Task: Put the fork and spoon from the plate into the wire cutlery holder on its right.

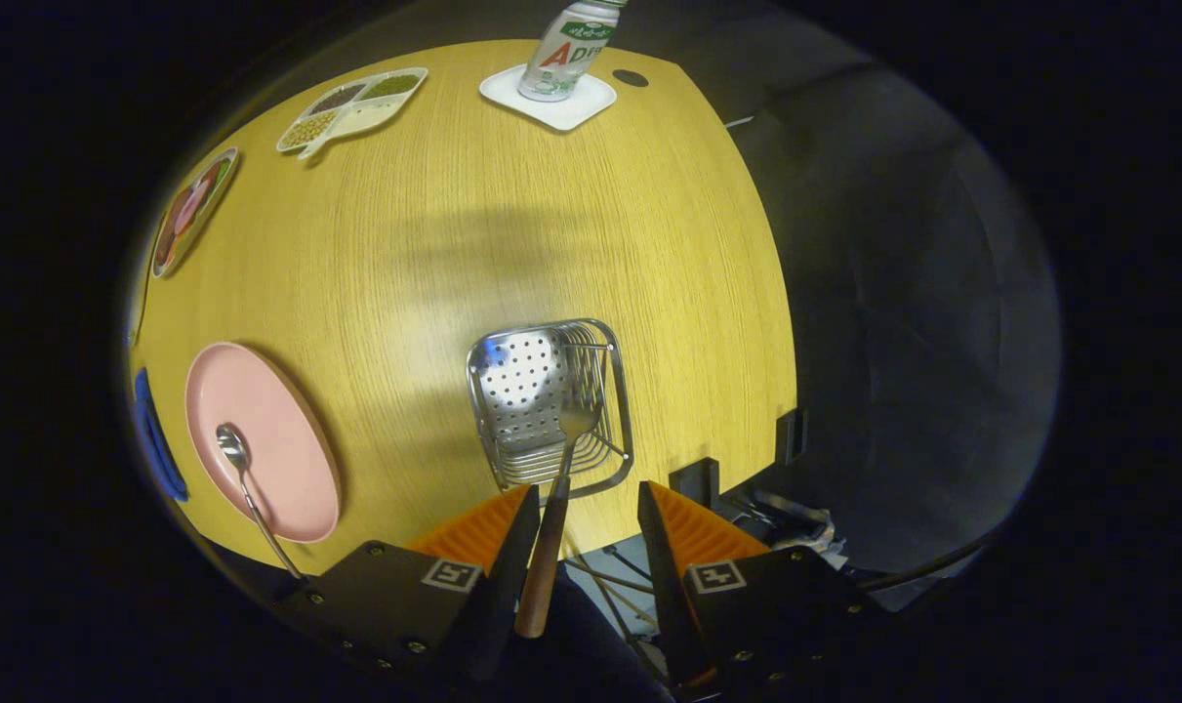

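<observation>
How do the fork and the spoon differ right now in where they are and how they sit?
The fork stands steeply with its head inside the wire cutlery holder; the spoon lies flat on the pink plate. The fork's handle leans against one finger of the open claw; the spoon lies well clear of the claw. The fork's handle looks wooden; the spoon is all metal. Both have shiny metal heads.

Wood-handled fork (551,508) head-down in steel wire holder (550,405); spoon (244,483) on pink plate (259,439), left of holder.
</observation>
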`<action>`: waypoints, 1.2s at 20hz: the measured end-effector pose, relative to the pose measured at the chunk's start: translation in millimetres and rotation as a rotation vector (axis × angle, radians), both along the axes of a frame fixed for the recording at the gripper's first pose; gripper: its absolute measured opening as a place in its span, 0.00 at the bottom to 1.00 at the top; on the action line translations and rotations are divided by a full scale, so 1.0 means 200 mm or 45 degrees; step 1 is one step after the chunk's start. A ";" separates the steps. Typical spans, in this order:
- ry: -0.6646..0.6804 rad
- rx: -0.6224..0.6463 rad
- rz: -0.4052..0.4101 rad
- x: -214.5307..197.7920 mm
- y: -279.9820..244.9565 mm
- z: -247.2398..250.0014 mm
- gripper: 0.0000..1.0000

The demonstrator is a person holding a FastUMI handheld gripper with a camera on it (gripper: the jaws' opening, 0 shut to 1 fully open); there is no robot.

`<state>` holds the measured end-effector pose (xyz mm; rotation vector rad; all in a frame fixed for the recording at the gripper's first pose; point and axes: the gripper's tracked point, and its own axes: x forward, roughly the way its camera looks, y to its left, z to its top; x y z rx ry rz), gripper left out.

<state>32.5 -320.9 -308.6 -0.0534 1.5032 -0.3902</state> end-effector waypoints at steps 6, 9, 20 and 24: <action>-0.111 -0.004 0.037 0.05 0.10 0.09 0.71; -0.136 -0.022 0.066 0.06 0.17 0.14 0.71; -0.286 -0.074 0.199 0.14 0.68 0.31 0.71; -0.270 -0.087 0.287 0.10 0.91 0.29 0.71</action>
